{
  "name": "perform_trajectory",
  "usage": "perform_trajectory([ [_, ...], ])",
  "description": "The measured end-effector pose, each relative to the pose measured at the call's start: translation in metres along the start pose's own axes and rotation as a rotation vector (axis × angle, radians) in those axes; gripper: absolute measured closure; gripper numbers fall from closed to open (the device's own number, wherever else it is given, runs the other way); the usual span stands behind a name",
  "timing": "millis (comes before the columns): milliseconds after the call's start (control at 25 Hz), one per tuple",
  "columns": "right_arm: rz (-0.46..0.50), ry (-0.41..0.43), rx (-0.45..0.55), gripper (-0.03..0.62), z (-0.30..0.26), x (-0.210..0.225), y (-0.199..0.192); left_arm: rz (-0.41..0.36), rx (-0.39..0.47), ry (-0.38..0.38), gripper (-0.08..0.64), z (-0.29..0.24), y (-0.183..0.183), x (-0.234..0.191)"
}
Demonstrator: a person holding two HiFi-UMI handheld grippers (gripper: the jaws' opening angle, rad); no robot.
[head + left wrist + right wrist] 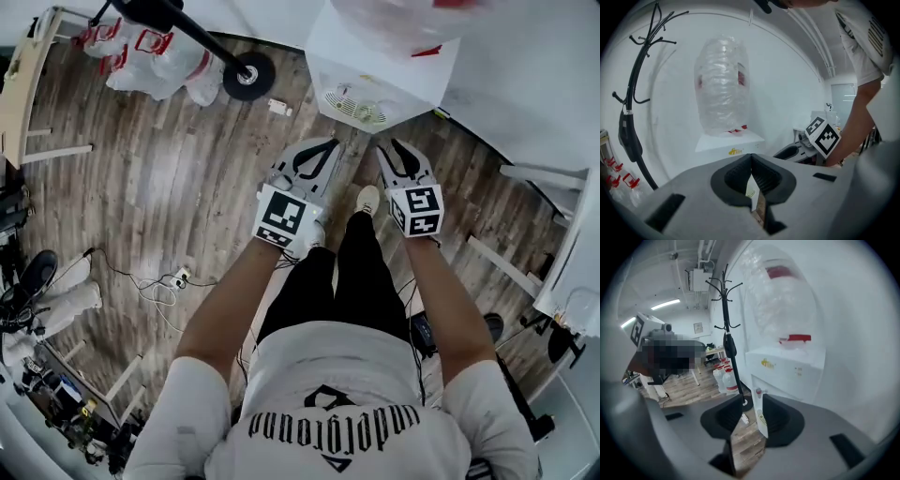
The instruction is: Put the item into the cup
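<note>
Not started, by the look of it. No sign of cup or item in any view, so cannot say where either lies. Standing with both held out over the wooden floor (169, 178) at centre frame, facing a water dispenser (375, 66) at upper centre. Left gripper (323, 148): closed tip to tip, on nothing. Right gripper (389, 148): parted slightly, only floor showing through the gap, empty. Left to do: finding the item, grasping it, carrying it over, dropping it in.

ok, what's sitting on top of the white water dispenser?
A large clear plastic water jug with red markings stands on the white water dispenser. How its neck seats in the top is covered, and its fill level cannot be told.
</note>
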State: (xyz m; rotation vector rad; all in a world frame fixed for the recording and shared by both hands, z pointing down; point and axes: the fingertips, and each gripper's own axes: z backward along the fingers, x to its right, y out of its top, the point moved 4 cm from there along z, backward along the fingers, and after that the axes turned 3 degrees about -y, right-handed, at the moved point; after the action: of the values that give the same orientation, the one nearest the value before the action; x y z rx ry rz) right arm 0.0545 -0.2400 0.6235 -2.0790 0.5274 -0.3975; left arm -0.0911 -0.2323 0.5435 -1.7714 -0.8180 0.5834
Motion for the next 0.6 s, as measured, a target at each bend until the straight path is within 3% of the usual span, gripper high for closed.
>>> perform_trajectory([
  [280,0.036,-0.003,0.132,0.466,0.086,-0.039,0.079,-0.066,0.077,-0.025,0.552,0.061,0.071,0.028],
  [600,0.079,0.016,0.255,0.477,0.189,-0.098,0.134,-0.105,0.19,-0.018,0.552,0.142,0.138,0.064],
])
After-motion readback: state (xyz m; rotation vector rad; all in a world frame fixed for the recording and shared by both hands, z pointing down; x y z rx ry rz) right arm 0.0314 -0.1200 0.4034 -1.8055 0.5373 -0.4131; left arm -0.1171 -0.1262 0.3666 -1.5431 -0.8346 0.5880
